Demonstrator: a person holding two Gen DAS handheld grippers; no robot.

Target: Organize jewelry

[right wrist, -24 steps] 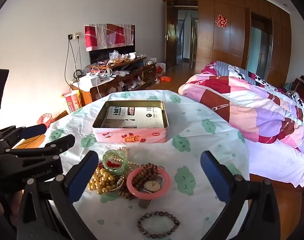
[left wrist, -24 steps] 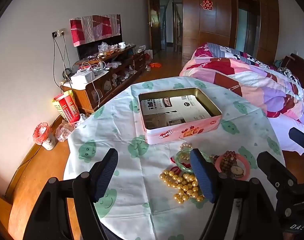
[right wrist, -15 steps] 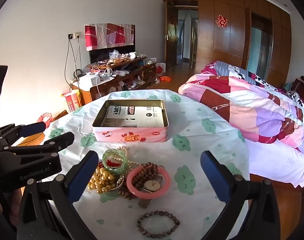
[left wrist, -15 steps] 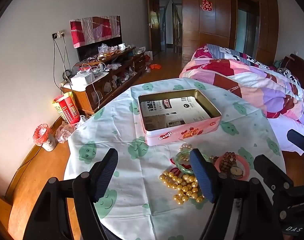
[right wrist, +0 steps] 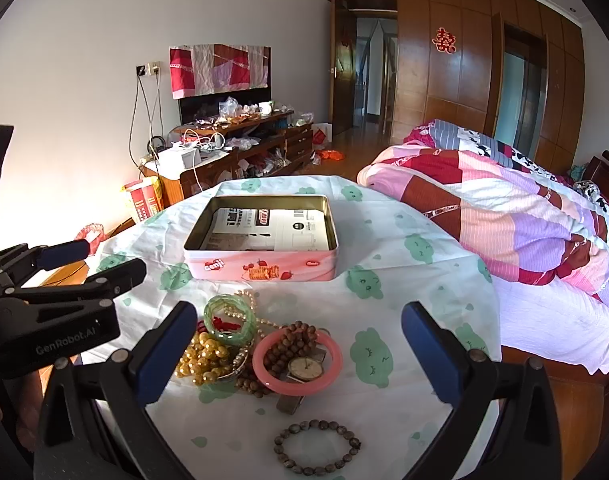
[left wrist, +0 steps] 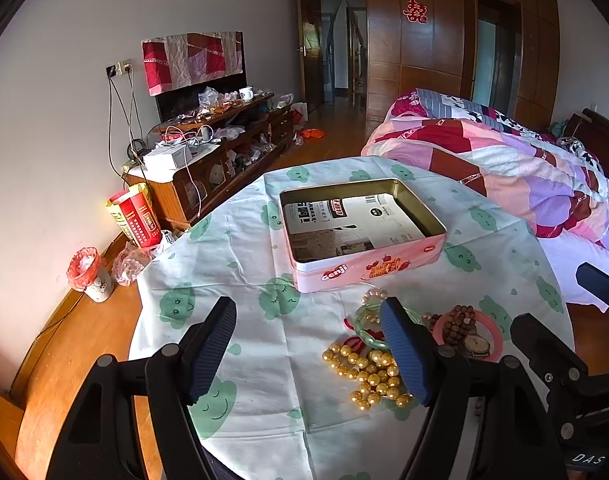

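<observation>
Jewelry heaped on counter just before empty tin | step: none boxed yet; approach | left gripper wide, empty; right gripper widest, empty, above heap | next: judged, lower onto one piece; clamp; carry to tin

A bedroom in daylight: a white wall at left, a low wooden cabinet cluttered with cables and bags beneath a red patchwork cloth, dark wood wardrobes and an open doorway at the far end, a bed with a patchwork quilt at right, and a polished wooden floor.
</observation>
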